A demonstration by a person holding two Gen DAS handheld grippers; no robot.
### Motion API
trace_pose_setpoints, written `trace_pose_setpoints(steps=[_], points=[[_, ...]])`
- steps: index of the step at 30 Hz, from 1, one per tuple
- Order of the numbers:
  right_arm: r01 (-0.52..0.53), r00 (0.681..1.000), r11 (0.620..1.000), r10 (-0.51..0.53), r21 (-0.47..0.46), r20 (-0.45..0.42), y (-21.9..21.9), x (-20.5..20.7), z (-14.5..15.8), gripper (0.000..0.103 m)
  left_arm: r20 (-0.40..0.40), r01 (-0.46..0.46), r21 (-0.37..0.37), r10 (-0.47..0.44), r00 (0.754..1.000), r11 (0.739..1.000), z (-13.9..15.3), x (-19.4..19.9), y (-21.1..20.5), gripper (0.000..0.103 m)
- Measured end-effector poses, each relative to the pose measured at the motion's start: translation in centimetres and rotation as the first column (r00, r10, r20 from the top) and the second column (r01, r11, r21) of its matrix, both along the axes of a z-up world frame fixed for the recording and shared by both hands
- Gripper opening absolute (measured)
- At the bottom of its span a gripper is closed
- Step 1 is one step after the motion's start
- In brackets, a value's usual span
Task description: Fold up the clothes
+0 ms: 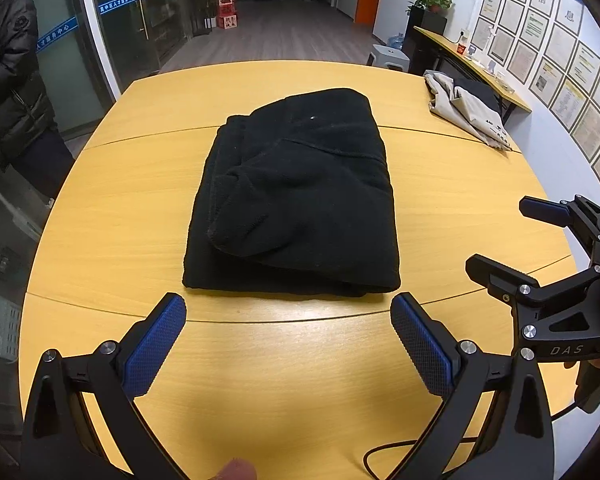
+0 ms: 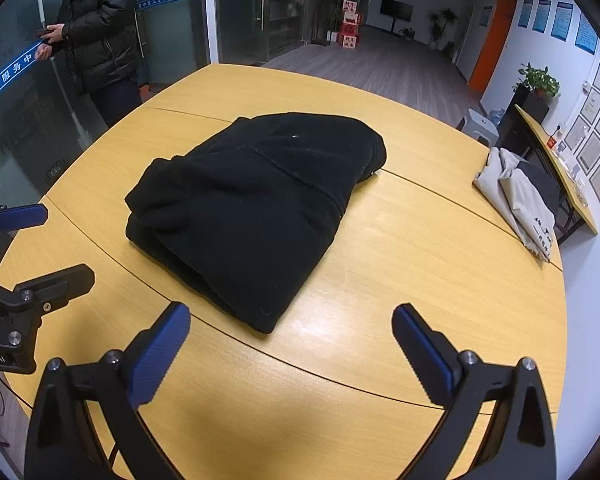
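A black fleece garment (image 1: 296, 196) lies folded into a thick rectangle in the middle of the yellow wooden table (image 1: 120, 208). It also shows in the right wrist view (image 2: 256, 208). My left gripper (image 1: 288, 312) is open and empty, just short of the garment's near edge. My right gripper (image 2: 292, 320) is open and empty, close to the garment's near corner. The right gripper also shows at the right of the left wrist view (image 1: 496, 236), jaws apart. The left gripper shows at the left edge of the right wrist view (image 2: 66, 240).
A beige and black garment (image 1: 466, 108) lies crumpled at the table's far right; it also shows in the right wrist view (image 2: 520, 200). A person in a black puffer jacket (image 2: 96, 28) stands at the far left by glass doors. A narrow side desk (image 1: 476, 64) lines the right wall.
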State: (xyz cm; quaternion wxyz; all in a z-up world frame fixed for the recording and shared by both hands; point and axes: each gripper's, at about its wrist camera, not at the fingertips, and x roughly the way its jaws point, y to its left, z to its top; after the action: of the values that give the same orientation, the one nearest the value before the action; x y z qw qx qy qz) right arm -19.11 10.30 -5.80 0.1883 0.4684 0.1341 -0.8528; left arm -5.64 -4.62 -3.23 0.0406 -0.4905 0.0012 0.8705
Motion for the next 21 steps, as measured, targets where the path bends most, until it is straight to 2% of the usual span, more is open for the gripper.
trace_pose_setpoints(steps=[14, 21], points=[[0.005, 1.0, 1.0, -0.005, 0.013, 0.009, 0.2, 0.5, 0.1, 0.103, -0.01, -0.018, -0.043, 0.017, 1.0, 0.999, 0.5, 0.6, 0.9, 0.103], [0.0, 1.0, 0.999, -0.001, 0.048, 0.009, 0.1, 0.9, 0.5, 0.103, -0.005, -0.021, -0.059, 0.021, 1.0, 0.998, 1.0, 1.0, 1.5, 0.103]])
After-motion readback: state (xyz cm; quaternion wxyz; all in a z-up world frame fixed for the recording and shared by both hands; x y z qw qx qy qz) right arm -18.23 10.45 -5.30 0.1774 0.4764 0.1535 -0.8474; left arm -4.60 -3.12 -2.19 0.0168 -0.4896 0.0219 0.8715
